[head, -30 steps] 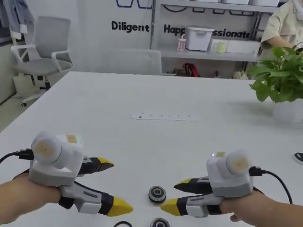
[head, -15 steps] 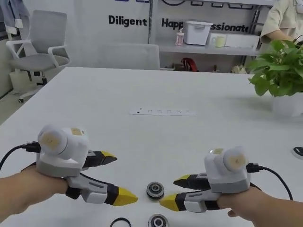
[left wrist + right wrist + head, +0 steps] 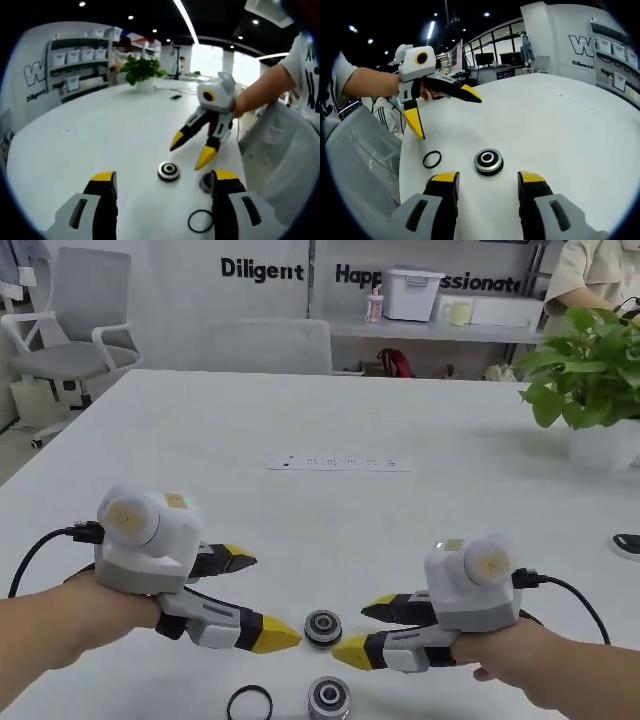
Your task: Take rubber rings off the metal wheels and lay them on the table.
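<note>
At lower centre, a wheel (image 3: 323,626) lay flat between the left gripper (image 3: 268,600) and right gripper (image 3: 357,630), both open and empty, the right's jaws squarely facing it.

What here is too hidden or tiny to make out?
Left gripper view: one small round metal wheel is half hidden behind the left gripper's jaw.
Head view: markings on the flat white strip are too small to read.
Head view: a white box covers part of the black wall lettering.
</note>
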Demonstrator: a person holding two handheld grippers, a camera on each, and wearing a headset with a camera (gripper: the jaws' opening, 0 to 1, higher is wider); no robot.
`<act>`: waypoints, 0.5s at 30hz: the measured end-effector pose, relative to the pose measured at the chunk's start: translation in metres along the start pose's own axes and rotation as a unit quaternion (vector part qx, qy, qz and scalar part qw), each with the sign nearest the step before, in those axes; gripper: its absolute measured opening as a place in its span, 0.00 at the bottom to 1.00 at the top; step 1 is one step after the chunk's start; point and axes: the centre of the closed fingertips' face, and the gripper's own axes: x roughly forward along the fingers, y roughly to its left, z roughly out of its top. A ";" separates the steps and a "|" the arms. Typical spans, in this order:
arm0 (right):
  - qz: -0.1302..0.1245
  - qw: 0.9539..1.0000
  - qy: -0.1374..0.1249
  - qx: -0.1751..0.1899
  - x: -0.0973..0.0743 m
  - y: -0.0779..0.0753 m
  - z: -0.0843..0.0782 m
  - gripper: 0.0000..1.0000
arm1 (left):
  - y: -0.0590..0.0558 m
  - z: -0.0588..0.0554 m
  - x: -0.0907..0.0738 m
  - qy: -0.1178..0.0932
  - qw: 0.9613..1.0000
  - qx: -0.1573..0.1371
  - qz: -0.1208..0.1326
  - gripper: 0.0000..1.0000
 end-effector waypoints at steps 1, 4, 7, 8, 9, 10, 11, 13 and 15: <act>0.000 1.000 0.000 0.000 0.000 0.000 -0.001 0.44 | 0.000 0.000 0.001 0.000 1.000 0.000 0.000 0.78; -0.001 1.000 0.001 0.000 -0.001 -0.001 -0.002 0.44 | -0.001 0.002 0.003 -0.003 1.000 -0.001 -0.001 0.77; -0.001 1.000 -0.001 -0.001 -0.001 -0.002 -0.002 0.44 | -0.003 0.002 0.006 -0.002 1.000 -0.001 -0.004 0.75; -0.001 1.000 -0.001 -0.001 -0.001 -0.002 -0.001 0.44 | -0.003 0.001 0.007 -0.001 1.000 -0.001 -0.004 0.75; -0.002 1.000 -0.001 -0.001 -0.001 -0.002 -0.001 0.44 | -0.004 0.001 0.009 0.001 1.000 0.000 -0.005 0.75; -0.002 1.000 -0.002 -0.001 0.000 -0.003 -0.001 0.44 | -0.004 0.000 0.010 0.002 1.000 -0.001 -0.006 0.74; -0.002 1.000 -0.003 -0.001 0.000 -0.003 -0.001 0.43 | -0.003 -0.002 0.011 0.003 1.000 -0.002 -0.006 0.73; -0.001 1.000 -0.004 -0.001 0.000 -0.002 -0.001 0.43 | -0.004 -0.003 0.014 0.005 1.000 -0.002 -0.009 0.72; 0.000 1.000 -0.003 -0.002 0.000 -0.001 -0.001 0.42 | -0.005 -0.004 0.017 0.007 1.000 -0.002 -0.011 0.70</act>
